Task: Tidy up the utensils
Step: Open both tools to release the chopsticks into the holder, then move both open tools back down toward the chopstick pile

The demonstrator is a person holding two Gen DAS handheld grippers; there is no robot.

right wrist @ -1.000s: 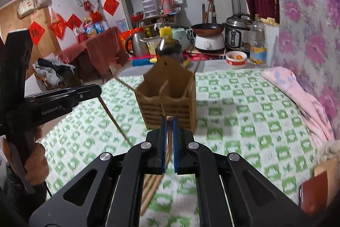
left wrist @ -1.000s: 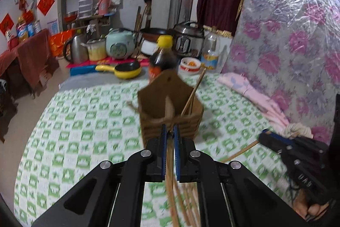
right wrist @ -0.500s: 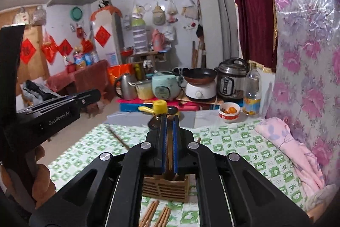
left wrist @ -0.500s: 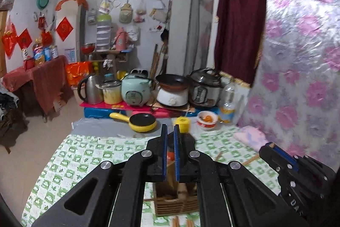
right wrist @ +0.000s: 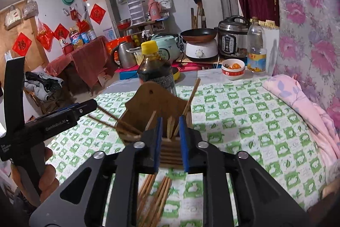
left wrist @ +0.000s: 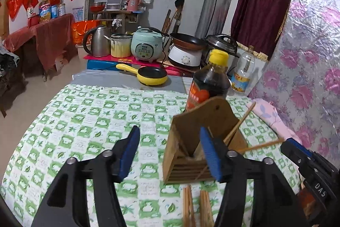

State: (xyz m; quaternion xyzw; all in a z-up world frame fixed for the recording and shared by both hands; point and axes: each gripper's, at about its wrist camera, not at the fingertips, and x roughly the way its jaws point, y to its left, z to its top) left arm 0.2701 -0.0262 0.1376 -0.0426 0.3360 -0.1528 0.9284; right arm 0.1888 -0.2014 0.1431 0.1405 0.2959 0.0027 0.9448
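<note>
A brown wooden utensil holder (left wrist: pixel 204 120) (right wrist: pixel 148 103) stands on the green-checked tablecloth (left wrist: pixel 85 120), with several wooden chopsticks (right wrist: pixel 192 95) leaning out of it. More chopsticks (left wrist: pixel 196 205) (right wrist: pixel 154 193) lie flat on the cloth in front of it. My left gripper (left wrist: pixel 169 135) hovers just before the holder; its jaws are opening, no stick between the blue pads. My right gripper (right wrist: pixel 170 123) is over the holder's front; its jaws are opening, and the upright sticks seen through the gap are untouched. Each gripper shows in the other's view: the right gripper (left wrist: pixel 310 169), the left gripper (right wrist: pixel 61 120).
A dark sauce bottle (left wrist: pixel 209 82) with a yellow cap stands right behind the holder. A pink cloth (right wrist: pixel 301 99) lies along the table's right side by the flowered wall. A yellow pan (left wrist: pixel 152 76), a small bowl (right wrist: pixel 232 68), a clear bottle (right wrist: pixel 256 50) and cookers sit beyond the far edge.
Both grippers were shut and raised half a second ago; now both have dropped back toward the holder and their jaws stand apart. More sticks now lean in the holder.
</note>
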